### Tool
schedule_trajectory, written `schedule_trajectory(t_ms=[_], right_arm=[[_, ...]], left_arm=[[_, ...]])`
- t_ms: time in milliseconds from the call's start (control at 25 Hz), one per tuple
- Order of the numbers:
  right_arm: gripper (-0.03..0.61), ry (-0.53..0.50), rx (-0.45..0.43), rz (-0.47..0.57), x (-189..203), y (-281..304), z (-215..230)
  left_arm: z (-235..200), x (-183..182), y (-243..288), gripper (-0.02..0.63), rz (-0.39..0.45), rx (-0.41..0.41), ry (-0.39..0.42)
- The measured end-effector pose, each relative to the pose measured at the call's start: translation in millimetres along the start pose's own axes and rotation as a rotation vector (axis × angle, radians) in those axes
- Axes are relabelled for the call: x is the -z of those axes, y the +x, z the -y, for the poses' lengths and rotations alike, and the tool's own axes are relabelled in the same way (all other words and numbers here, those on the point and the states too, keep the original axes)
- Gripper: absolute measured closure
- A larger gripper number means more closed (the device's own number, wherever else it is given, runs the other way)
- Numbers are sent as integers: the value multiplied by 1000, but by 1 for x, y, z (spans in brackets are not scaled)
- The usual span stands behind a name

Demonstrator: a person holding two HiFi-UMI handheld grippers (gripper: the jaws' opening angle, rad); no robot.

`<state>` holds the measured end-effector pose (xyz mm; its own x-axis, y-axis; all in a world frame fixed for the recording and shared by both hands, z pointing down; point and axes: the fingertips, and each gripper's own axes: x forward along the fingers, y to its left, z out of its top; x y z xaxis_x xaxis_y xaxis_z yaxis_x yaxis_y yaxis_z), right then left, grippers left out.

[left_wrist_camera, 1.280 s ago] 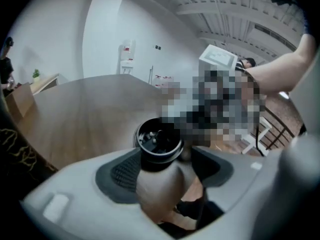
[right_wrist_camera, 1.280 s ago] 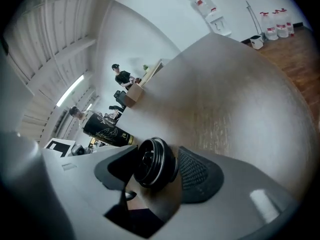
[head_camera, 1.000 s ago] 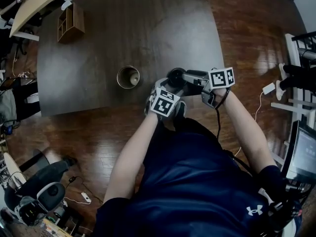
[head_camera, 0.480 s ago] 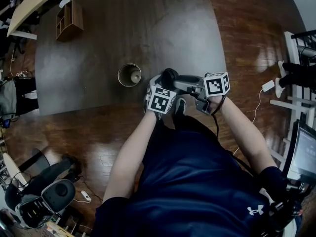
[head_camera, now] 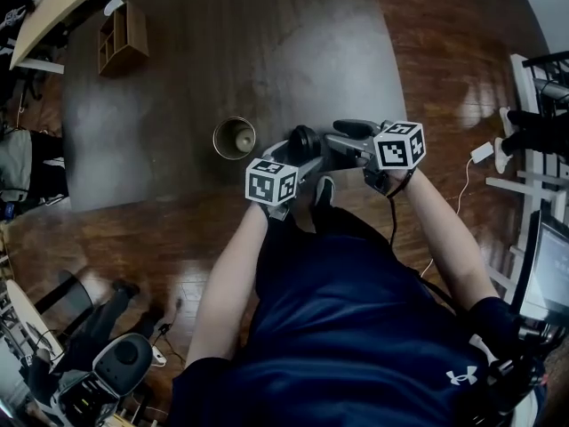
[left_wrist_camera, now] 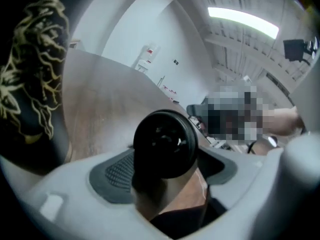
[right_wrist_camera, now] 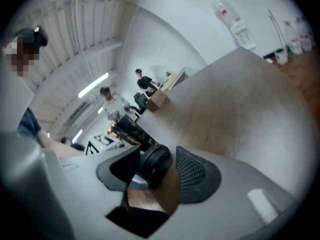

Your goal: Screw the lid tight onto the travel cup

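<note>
- Carrying the lid point(head_camera: 305, 140) to the travel cup point(head_camera: 234, 138) is judged to be the step in hand; the lid is not yet on the cup, so no threading is judged to have been begun
- The right gripper point(right_wrist_camera: 157, 171) is seen pinching the lid edge-on between its two pads; the lid is held up off the table point(head_camera: 267, 52), near its front edge
- The left gripper point(left_wrist_camera: 167, 164) is spread wide and its jaws have just been opening; the lid is seen face-on between them, but the pads are not pressed on it, so the hold is judged to lie with the right gripper alone
- The cup is stood upright on the dark table with its mouth open; in the head view it is placed to the left of the lid, near but apart, with nothing gripping it
- In the left gripper view the cup's black wall with a gold pattern is seen at the far left, outside the jaws; in the right gripper view the cup is seen just beyond the lid
- Next move, as judged: the lid is to be carried left over the open mouth, levelled, set down on the rim, then turned until tight
- The cup is judged to need steadying by the free left gripper while the lid is turned; otherwise it could be spun or tipped
- Cross-threading is judged likely if the lid is set down tilted
</note>
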<state>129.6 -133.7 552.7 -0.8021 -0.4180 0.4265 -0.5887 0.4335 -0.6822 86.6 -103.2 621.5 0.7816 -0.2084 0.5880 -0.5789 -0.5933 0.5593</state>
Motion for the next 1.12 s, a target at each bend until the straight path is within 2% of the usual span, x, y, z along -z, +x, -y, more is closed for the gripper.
schedule_trajectory(t_ms=[40,160,200,320,440,520,680,840,960,1120], right_arm=[[346,-111,29,-58,10,-1,5],[303,-529,83,-272,49,6,9],[293,-647,110,-301,52,11,9],[250,-958,188,-303,40,31,4],[215,-1158,143,-339,48,46,-10],[216,-1201,122,-358,53,48,-15],[219,-1179,113,-350,57,45,-22],[218,-1235,97,-367,60,48,-27],[246,-1277,80,-398,64,49,-29],[232,-1324,70,-424,68,48,-32]], left_arm=[[0,-1,-1,224,5,19,-20],[0,-5,-5,224,19,90,-93],[0,-6,-6,224,20,119,-118],[6,-2,-7,224,4,212,-161],[15,4,-9,224,-15,262,-173],[16,4,-11,224,-7,267,-189],[14,0,-14,224,35,276,-249],[18,4,-14,224,14,298,-234],[16,3,-16,225,17,304,-244],[18,1,-20,224,28,314,-261]])
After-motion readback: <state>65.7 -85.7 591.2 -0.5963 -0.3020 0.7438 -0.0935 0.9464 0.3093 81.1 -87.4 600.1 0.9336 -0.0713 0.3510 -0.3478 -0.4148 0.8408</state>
